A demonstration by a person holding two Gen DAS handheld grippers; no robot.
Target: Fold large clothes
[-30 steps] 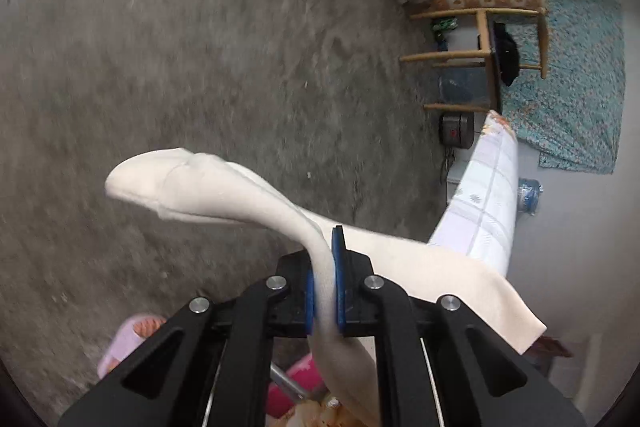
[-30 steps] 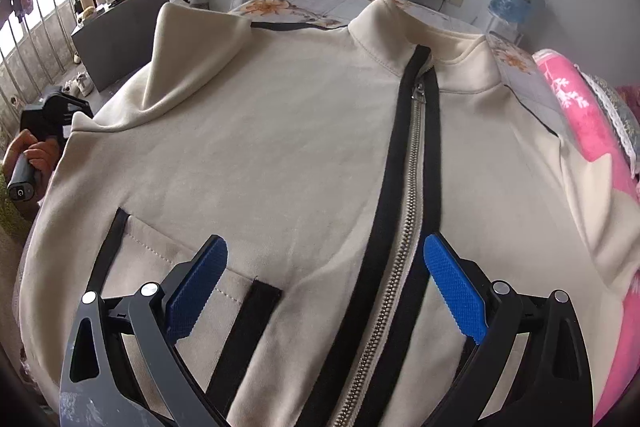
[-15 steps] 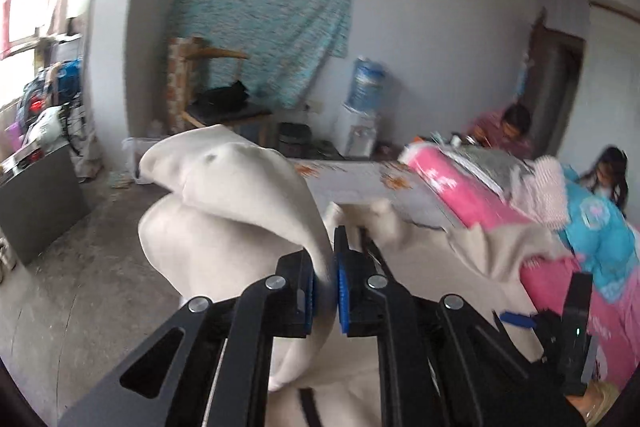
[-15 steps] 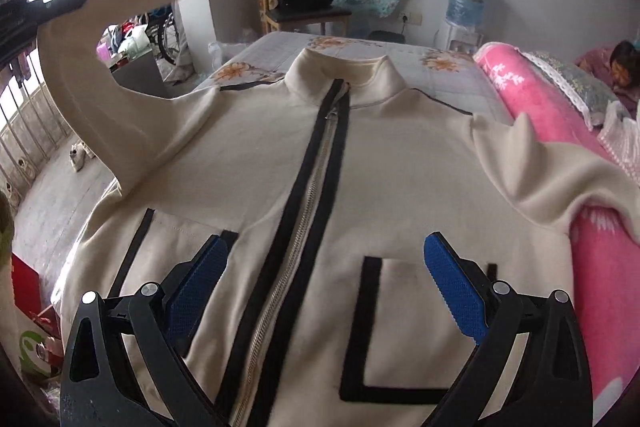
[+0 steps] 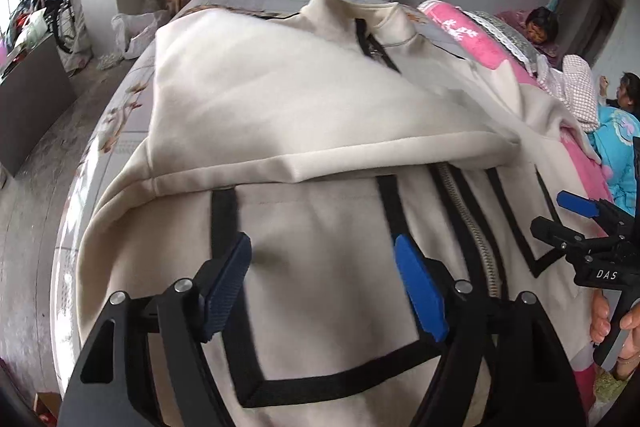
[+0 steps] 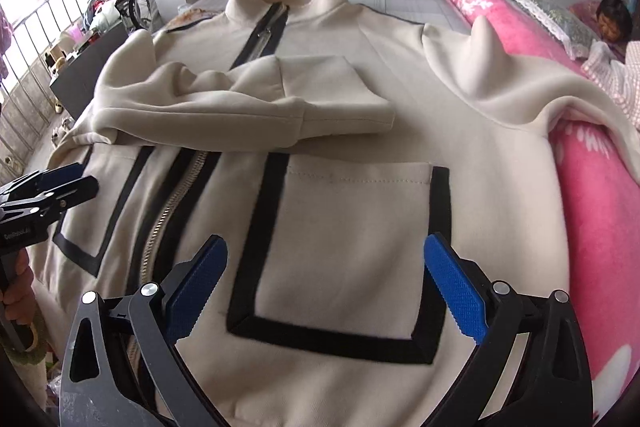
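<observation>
Cream jacket (image 6: 360, 131) flat, collar far, hem near, sleeve (image 6: 248, 107) crosswise

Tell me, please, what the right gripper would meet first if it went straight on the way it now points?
Most likely the black-trimmed patch pocket on the cream zip-front jacket: the right gripper, open and empty, points down at it with nothing between. How far above the cloth it hovers is unclear.

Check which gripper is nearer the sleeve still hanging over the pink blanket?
Right. The right gripper hovers over the pocket on that side, the unfolded sleeve just beyond it. The left gripper, jaws opening and empty, is across the zipper, by the folded sleeve.
</observation>
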